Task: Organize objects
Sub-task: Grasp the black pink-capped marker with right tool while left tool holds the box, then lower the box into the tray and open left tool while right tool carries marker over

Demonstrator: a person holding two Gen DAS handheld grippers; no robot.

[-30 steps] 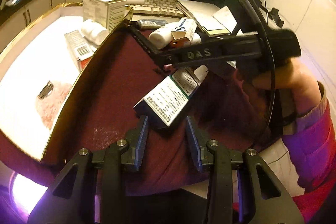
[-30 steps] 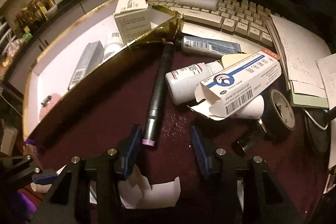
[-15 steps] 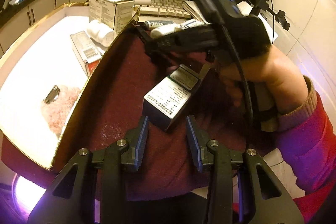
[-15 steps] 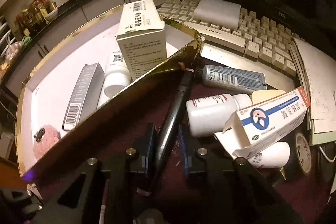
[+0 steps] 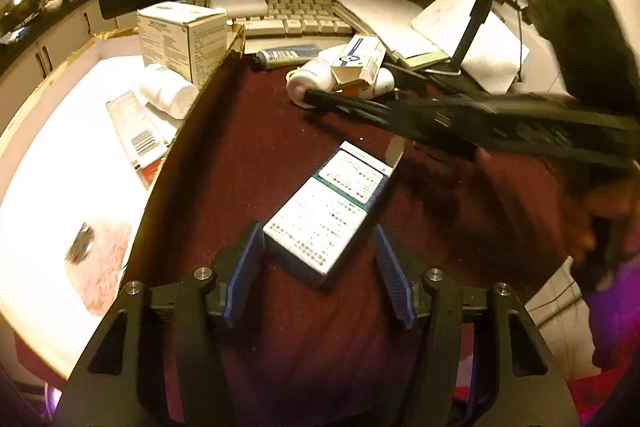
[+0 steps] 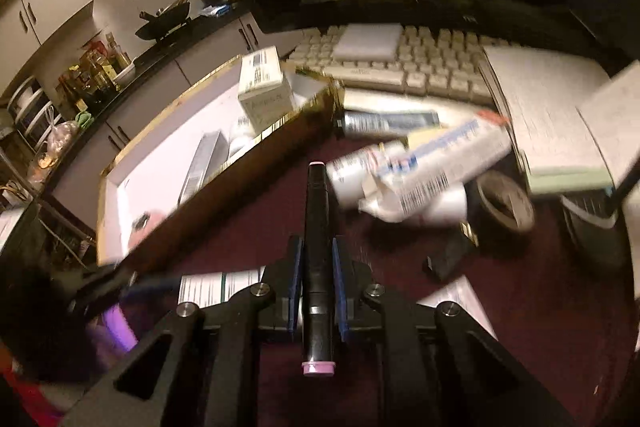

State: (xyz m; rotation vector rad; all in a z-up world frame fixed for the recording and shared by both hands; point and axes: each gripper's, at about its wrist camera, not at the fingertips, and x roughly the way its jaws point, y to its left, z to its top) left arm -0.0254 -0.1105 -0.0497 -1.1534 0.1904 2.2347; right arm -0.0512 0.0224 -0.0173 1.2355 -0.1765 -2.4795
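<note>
Risking a clip on the gold-rimmed tray (image 6: 280, 143) wall, tabletop (image 5: 260, 147) being crowded and tray already holding boxes and a bottle. Left tongs (image 5: 318, 273) having just been opening, now standing apart around the white-and-green box (image 5: 328, 223), pads not pressing; box lying flat on the maroon cloth, possibly getting nudged or skewed if closing off-centre. Right tongs (image 6: 318, 291) having just been closing, now clamped on the black marker (image 6: 316, 267), lifted, pointing toward the tray; thin round barrel possibly pivoting or slipping out, long front end possibly knocking the white bottle (image 6: 356, 175) beside it.
</note>
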